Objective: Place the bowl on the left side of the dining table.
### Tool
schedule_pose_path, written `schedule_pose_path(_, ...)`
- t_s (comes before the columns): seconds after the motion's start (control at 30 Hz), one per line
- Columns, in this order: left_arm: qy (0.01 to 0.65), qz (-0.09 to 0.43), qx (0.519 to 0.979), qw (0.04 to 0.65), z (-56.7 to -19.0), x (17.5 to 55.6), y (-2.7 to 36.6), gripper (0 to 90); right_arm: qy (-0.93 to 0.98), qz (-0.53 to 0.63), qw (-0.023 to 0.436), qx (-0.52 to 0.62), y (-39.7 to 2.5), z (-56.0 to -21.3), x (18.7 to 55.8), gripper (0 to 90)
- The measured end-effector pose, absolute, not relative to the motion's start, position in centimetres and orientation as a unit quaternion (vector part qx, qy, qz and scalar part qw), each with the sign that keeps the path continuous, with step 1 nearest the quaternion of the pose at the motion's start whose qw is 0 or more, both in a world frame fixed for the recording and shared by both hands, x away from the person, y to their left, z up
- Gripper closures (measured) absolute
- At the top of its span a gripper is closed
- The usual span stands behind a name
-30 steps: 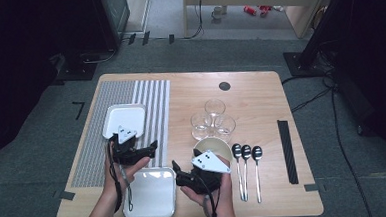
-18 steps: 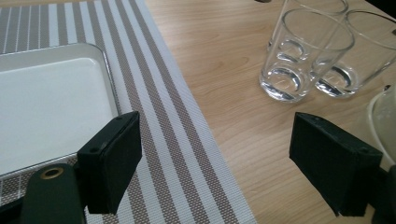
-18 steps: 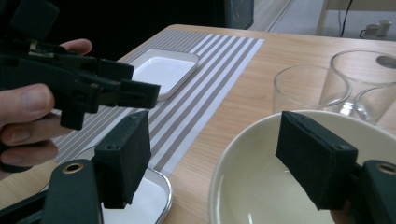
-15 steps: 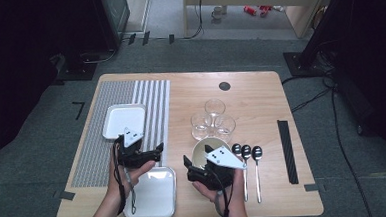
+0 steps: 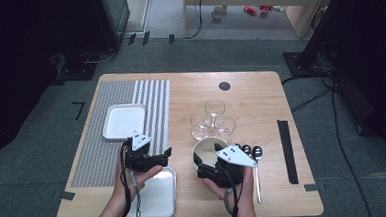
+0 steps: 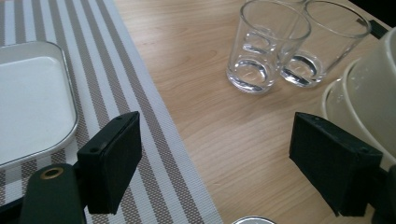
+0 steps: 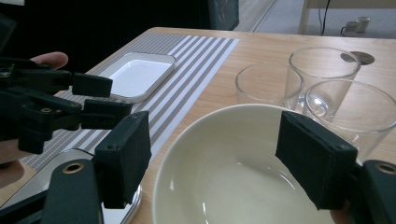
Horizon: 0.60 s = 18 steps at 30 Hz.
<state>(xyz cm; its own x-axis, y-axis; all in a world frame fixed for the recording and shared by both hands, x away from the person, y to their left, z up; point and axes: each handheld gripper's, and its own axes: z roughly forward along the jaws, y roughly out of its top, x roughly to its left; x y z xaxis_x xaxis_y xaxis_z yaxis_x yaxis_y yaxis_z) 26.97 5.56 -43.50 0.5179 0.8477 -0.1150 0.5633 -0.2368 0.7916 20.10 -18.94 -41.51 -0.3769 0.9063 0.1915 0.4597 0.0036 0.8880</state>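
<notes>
I have the right gripper (image 5: pixel 200 164) low over the near side of the round cream ceramic bowl (image 5: pixel 206 150), which sits on the pale wooden bench (image 5: pixel 261 105) just in front of three clear drinking glasses (image 5: pixel 212 120). In the right gripper view my black fingers (image 7: pixel 125 156) stand wide apart, one to either side of the bowl's (image 7: pixel 224 175) near rim, and they close on nothing; I cannot tell whether either one touches the rim. The glasses (image 7: pixel 322 88) crowd together right behind the bowl.

My left gripper (image 5: pixel 167 152) points across the bench towards the bowl, over the edge of the grey-and-white striped placemat (image 5: pixel 130 99). Its fingers (image 6: pixel 114 156) are also spread wide and empty in the left gripper view, with bare wood and the mat's (image 6: pixel 154 154) edge between them, two of the glasses (image 6: pixel 266 44) ahead and the bowl's (image 6: pixel 369 88) side at the right.

A white rectangular tray (image 5: pixel 124 121) lies on the placemat beyond the left gripper, and a second white rectangular tray (image 5: pixel 155 193) lies at the near edge of the bench under my left hand (image 5: pixel 137 179). Just right of the bowl lie metal spoons with dark bowls (image 5: pixel 256 157), and farther right a black strip (image 5: pixel 286 151) runs along the bench.
</notes>
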Motion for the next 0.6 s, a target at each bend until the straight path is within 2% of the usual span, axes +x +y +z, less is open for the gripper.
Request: schedule_pose_path(0.6,0.437,0.182,0.788,0.395,-43.0,25.6,2.7,17.3,0.658,0.494,0.233,0.518,-22.2,-39.8,21.6,27.1)
